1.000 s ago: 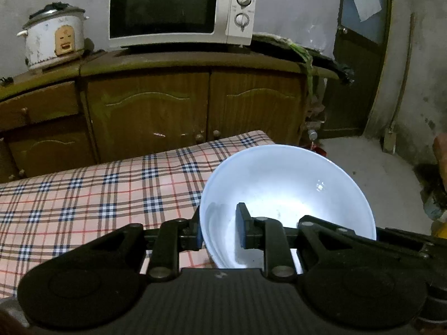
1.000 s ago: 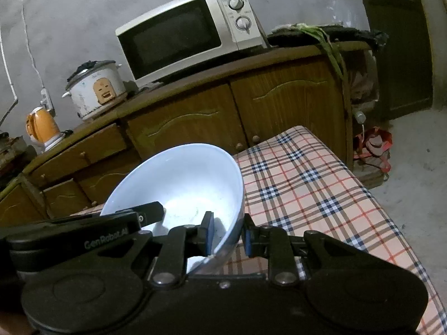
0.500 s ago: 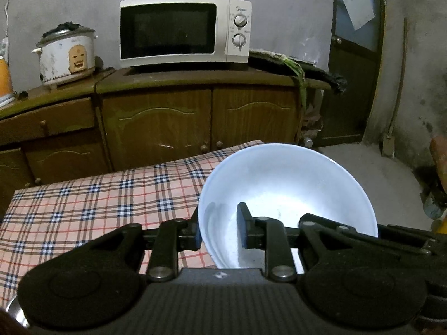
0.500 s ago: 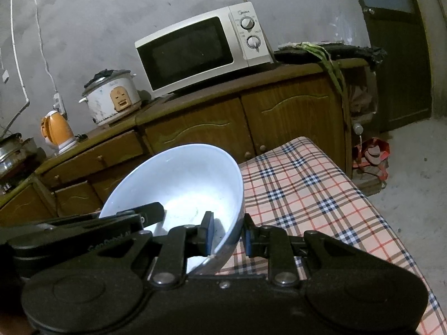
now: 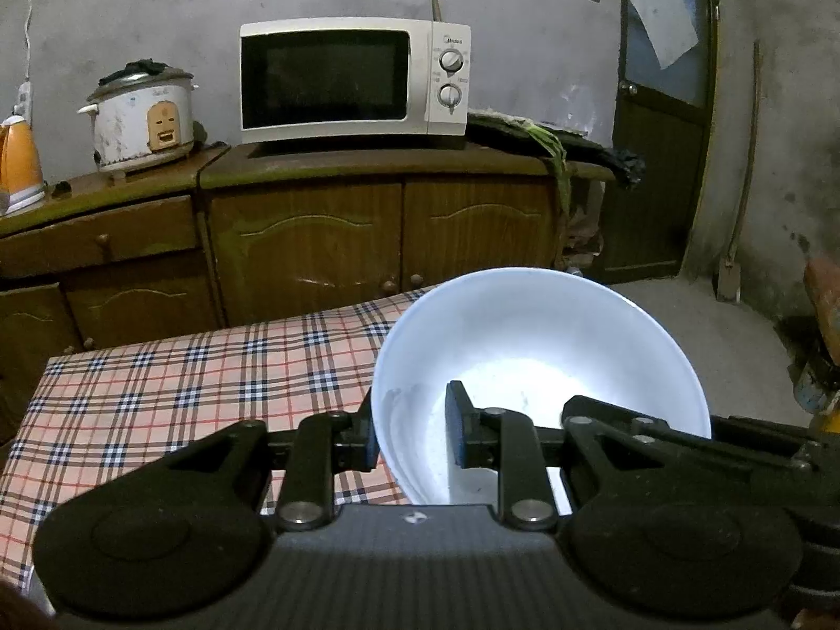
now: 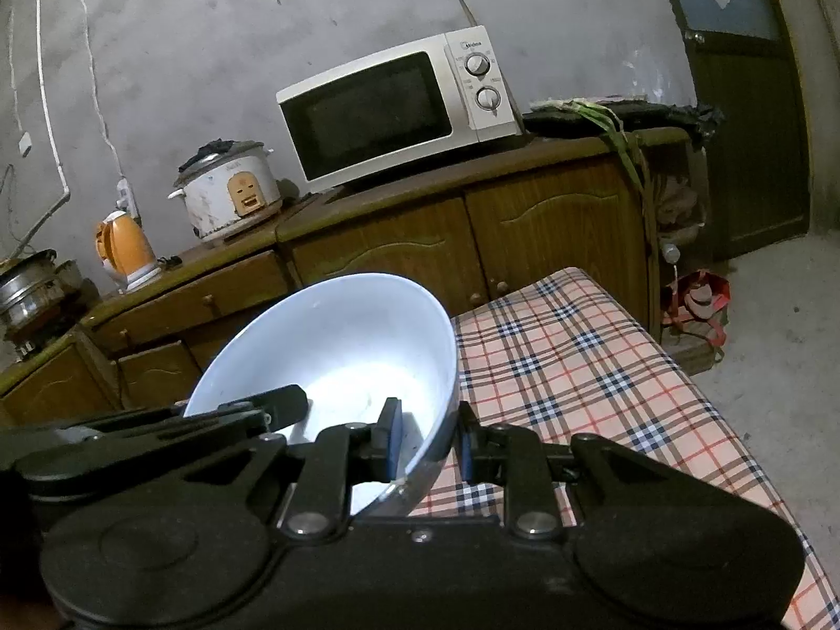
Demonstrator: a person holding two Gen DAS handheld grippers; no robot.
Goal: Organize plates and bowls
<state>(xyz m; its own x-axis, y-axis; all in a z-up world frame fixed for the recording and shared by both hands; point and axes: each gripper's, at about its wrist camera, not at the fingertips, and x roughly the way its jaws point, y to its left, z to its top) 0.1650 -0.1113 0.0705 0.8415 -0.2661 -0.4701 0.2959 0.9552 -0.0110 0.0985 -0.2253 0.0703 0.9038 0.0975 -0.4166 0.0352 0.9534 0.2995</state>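
Both grippers clamp 1 white bowl [image 5: 541, 362] by opposite rim walls. Left gripper [image 5: 412, 433]: 1 pad outside the wall, 1 inside, closed on the bowl's left side. Right gripper [image 6: 425, 443]: same pinch on the bowl's right side. The left gripper's finger also shows inside the bowl at 9 o'clock in the right wrist view.

Bowl is airborne, above the near edge of the plaid tablecloth [image 5: 173, 383], nothing under it touching. Microwave [image 5: 354, 81] sits at 12 o'clock on the cabinet [image 5: 378, 241], rice cooker [image 5: 142, 118] at 10.

Step, as I read it: 2-handed carry toward a stacking spot, not in view. To do it well: keep both hands moving together at matched height, no twist between them, or the thin rim slips from a pad. Lower flat, release 1 side only after the base seats.

Orientation: mouth opens up, tipped toward the cameras. It's round, so no real long axis; the grip line runs 9 to 3.
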